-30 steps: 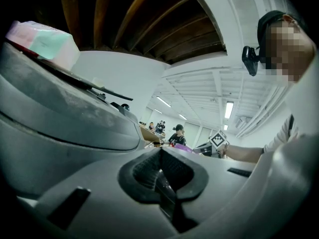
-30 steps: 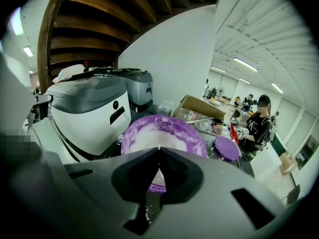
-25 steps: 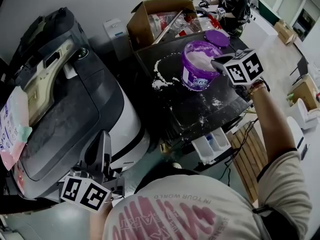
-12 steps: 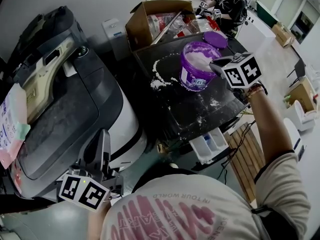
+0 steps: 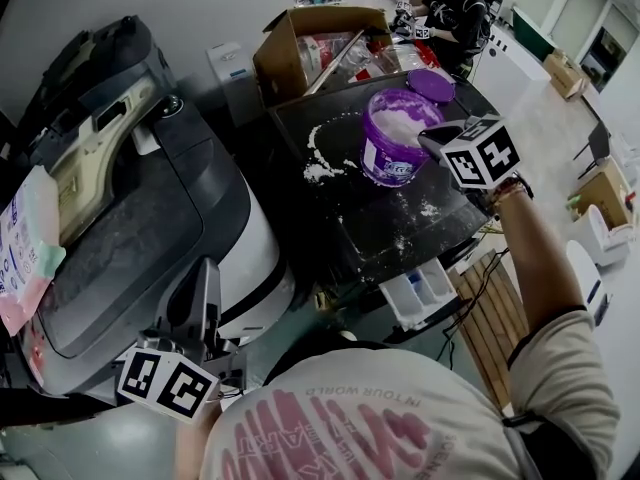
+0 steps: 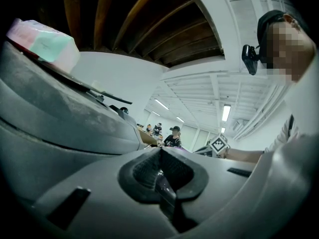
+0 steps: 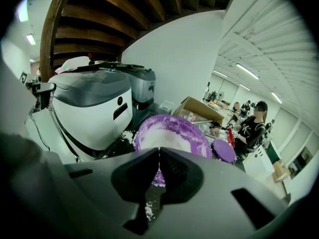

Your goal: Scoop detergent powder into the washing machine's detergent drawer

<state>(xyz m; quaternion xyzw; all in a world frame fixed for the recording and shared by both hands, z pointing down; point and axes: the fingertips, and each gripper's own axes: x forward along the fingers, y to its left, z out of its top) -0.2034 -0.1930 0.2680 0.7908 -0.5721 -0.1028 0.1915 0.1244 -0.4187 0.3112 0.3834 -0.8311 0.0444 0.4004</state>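
- Left gripper (image 6: 159, 152): we see the jaws pressed together with nothing between them. It sits well nearer us than the purple tub (image 5: 392, 153) and far to its left, beside a big grey-and-white machine (image 5: 150, 208).
- Detergent drawer (image 5: 422, 290): white and pulled open. It is nearer us than the tub, sticking out from the front of the black machine top (image 5: 370, 228) the tub stands on.
- Right gripper (image 7: 159, 153): jaws closed tip to tip, and we make out nothing clamped. The tips are at the tub's right rim, tilted down toward it; we can't tell if they touch.
- Tub: upright, lid off, with white detergent powder (image 5: 400, 120) heaped inside.
- Spilled powder (image 5: 320, 168): patches on the black top just left of the tub, with specks on the near side too.
- Purple lid (image 5: 430, 84): lies flat just beyond the tub, toward the right.
- Cardboard box (image 5: 285, 43): open and full of clutter, beyond the tub to the left.
- Pink and green packet (image 5: 28, 248): far left of the tub, on the grey machine's edge.
- Person in dark top (image 5: 455, 13): well beyond the tub.
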